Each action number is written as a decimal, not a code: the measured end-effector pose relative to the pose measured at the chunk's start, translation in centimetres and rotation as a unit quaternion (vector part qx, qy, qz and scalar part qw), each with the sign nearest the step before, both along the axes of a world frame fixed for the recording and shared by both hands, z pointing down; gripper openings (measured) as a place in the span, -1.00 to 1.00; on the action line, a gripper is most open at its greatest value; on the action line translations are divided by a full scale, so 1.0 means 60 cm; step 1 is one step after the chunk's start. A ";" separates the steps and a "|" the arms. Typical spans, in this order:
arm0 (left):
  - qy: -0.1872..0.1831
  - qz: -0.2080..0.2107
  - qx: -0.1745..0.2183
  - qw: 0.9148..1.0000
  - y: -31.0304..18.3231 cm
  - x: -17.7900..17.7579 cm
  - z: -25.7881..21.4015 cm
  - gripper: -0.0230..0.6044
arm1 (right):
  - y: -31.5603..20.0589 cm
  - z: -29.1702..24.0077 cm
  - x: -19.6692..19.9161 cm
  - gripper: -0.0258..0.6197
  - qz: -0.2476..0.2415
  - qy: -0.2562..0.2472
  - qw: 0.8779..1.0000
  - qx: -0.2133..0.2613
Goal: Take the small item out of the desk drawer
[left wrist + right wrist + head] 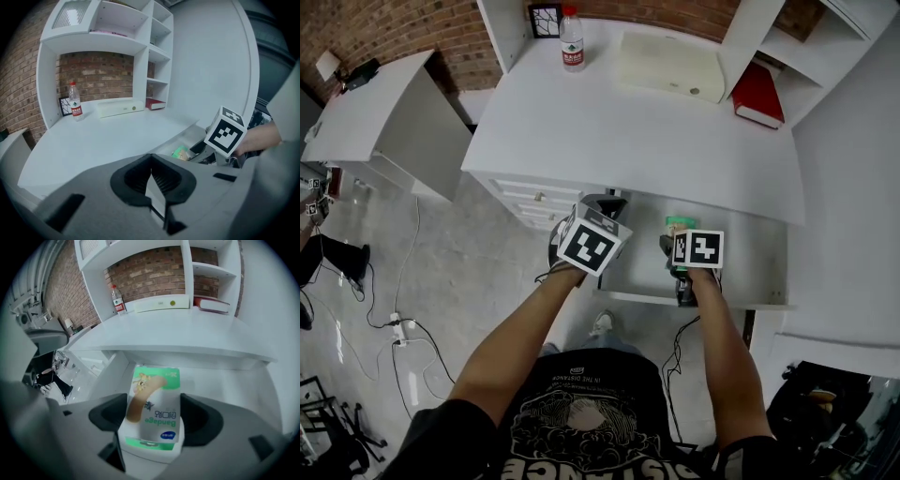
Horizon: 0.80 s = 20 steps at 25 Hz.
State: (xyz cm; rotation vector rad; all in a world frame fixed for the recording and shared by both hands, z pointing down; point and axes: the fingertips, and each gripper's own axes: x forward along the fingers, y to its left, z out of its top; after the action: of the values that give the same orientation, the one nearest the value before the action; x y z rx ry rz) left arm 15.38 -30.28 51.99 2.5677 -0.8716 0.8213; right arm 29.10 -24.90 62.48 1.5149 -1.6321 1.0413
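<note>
Only in the right gripper view can the print on the bandage box be read. In the head view just a small green bit of it is seen, because the right gripper's marker cube sits in front of it. The right gripper is seen with its fingers set wide and pressed on the two long sides of the box. The box is inside the open drawer under the tabletop. It cannot be told whether the box rests on the drawer floor or is lifted off it. In the left gripper view the left gripper is shown with its fingers closed together and nothing between them. The water bottle and the red book at the back of the tabletop are seen best from the head view. The long side of the box is pointed away from the right gripper, toward the back of the drawer. Its printed face is turned up, and the word on it is seen upside down.
</note>
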 end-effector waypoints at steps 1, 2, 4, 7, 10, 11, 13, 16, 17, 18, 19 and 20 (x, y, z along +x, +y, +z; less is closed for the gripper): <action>0.002 0.000 0.001 1.000 0.000 -0.003 -0.005 -0.90 | 0.000 -0.010 -0.001 0.17 0.002 0.000 1.000 0.006; 0.005 0.000 0.003 1.000 0.001 -0.006 -0.011 -0.90 | 0.001 -0.021 -0.003 0.17 0.004 0.000 1.000 0.013; 0.008 0.002 0.006 1.000 0.005 -0.012 -0.024 -0.90 | 0.004 -0.042 -0.007 0.17 0.009 -0.001 1.000 0.026; 0.012 0.008 0.014 1.000 0.012 -0.025 -0.043 -0.90 | 0.009 -0.076 -0.014 0.17 0.019 0.002 0.999 0.047; 0.017 0.011 0.024 0.999 0.018 -0.042 -0.066 -0.90 | 0.015 -0.107 -0.026 0.17 0.028 0.004 0.997 0.065; 0.019 0.012 0.026 0.999 0.021 -0.049 -0.074 -0.90 | 0.018 -0.116 -0.031 0.17 0.031 0.004 0.997 0.071; 0.022 0.015 0.031 0.999 0.028 -0.061 -0.087 -0.90 | 0.025 -0.134 -0.041 0.17 0.039 0.003 0.996 0.083; 0.026 0.016 0.038 0.999 0.039 -0.083 -0.105 -0.90 | 0.035 -0.165 -0.059 0.17 0.048 0.001 0.994 0.102; 0.027 0.014 0.040 0.999 0.042 -0.092 -0.112 -0.90 | 0.038 -0.176 -0.065 0.17 0.049 0.002 0.993 0.108; 0.027 0.010 0.044 0.999 0.043 -0.102 -0.118 -0.90 | 0.041 -0.185 -0.072 0.17 0.051 0.003 0.992 0.114; 0.028 0.008 0.046 0.999 0.045 -0.110 -0.124 -0.90 | 0.044 -0.195 -0.078 0.17 0.054 0.003 0.991 0.121; 0.032 0.009 0.047 0.998 0.049 -0.113 -0.130 -0.90 | 0.046 -0.204 -0.084 0.17 0.056 0.002 0.990 0.127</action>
State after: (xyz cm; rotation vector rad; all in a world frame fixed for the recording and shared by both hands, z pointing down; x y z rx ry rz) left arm 8.57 -27.36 44.18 2.6705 -0.8887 0.7162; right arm 24.05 -22.14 50.21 1.7923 -1.7458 0.9132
